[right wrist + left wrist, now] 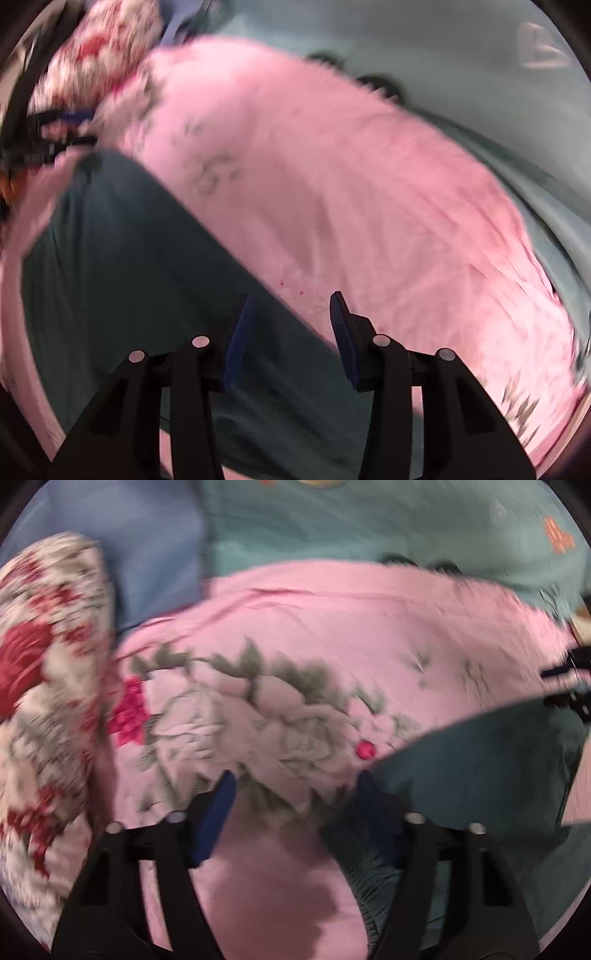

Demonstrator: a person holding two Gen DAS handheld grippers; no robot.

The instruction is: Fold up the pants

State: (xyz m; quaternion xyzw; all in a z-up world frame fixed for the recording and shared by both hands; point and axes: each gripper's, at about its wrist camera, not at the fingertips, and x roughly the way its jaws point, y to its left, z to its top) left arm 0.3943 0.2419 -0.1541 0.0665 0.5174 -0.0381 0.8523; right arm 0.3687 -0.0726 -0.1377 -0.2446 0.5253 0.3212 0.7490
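Observation:
Dark teal pants [480, 775] lie on a pink flowered sheet [332, 627], with the gathered elastic waistband [365, 878] at the lower right of the left wrist view. My left gripper [295, 794] is open, its right finger over the waistband edge, its left finger over the sheet. In the right wrist view the pants [129, 258] spread across the lower left. My right gripper [291, 317] is open above the pants' edge, holding nothing. The right gripper also shows at the far right of the left wrist view [569, 686], and the left gripper at the upper left of the right wrist view [55, 129].
A red and white flowered pillow [44, 701] lies at the left. A blue cloth [147, 554] and a teal blanket [369, 524] lie beyond the pink sheet. Both views are motion blurred.

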